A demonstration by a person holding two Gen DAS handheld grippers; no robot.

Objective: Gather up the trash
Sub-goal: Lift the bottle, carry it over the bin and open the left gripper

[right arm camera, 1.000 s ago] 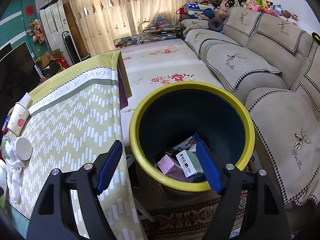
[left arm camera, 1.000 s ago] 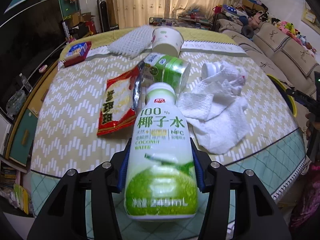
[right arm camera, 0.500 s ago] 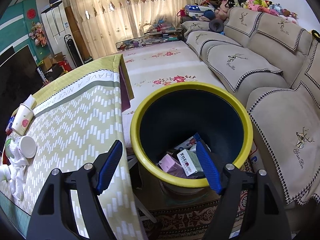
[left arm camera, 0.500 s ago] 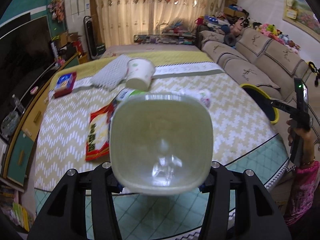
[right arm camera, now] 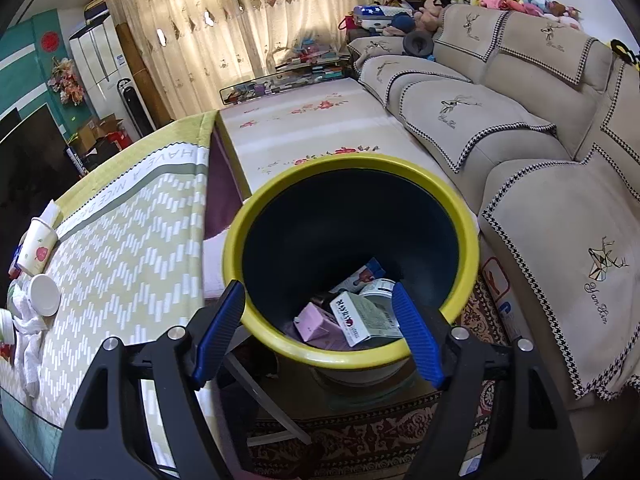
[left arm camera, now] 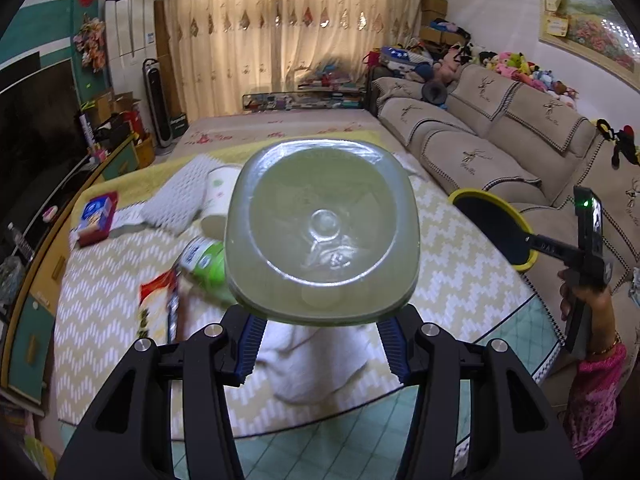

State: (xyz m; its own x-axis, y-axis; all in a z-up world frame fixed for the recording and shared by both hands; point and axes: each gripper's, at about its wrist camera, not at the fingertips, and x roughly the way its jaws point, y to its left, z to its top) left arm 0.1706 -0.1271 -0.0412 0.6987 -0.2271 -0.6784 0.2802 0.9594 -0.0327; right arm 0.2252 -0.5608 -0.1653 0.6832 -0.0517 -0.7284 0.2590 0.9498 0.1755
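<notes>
The left hand-held gripper (left arm camera: 322,344) grasps a coconut water bottle (left arm camera: 322,232) (base toward the camera) above the counter (left arm camera: 460,248); the right hand-held gripper (right arm camera: 318,330) hangs released, empty, over the yellow-rimmed trash bin (right arm camera: 460,216).

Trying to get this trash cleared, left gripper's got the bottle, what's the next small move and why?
Probably carry the bottle rightward toward the yellow-rimmed bin. The left gripper grips it above the table, and the bin stands open past the table's right edge.
</notes>
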